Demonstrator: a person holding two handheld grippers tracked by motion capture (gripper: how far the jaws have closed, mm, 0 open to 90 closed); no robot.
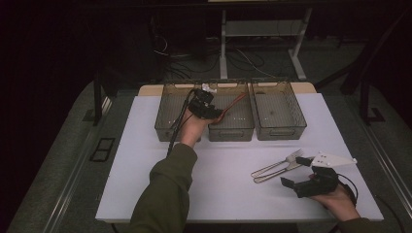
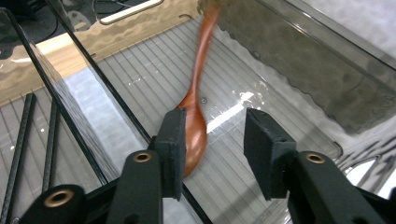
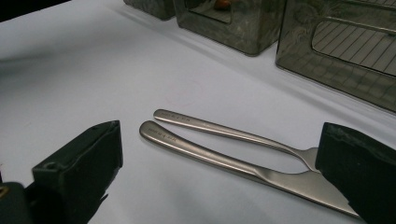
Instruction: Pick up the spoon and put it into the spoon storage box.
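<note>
A reddish wooden spoon (image 1: 234, 103) slants inside the middle clear bin (image 1: 231, 132). My left gripper (image 1: 215, 114) hovers over that bin's near left corner. In the left gripper view the jaws of that gripper (image 2: 212, 140) stand apart. The blurred spoon (image 2: 196, 126) lies against the inner face of the left jaw, and the right jaw is clear of it. A metal fork (image 1: 287, 159) and knife (image 1: 273, 173) lie side by side on the white mat. My right gripper (image 1: 295, 171) rests open at their right ends. In the right gripper view the fork (image 3: 219, 130) and knife (image 3: 205, 156) run between the wide jaws of this gripper (image 3: 219, 154).
Two more clear bins flank the middle one: a left bin (image 1: 166, 115) and a right bin (image 1: 280, 116). All three stand in a row at the back of the white mat (image 1: 228, 189). Grey table margins border the mat on both sides.
</note>
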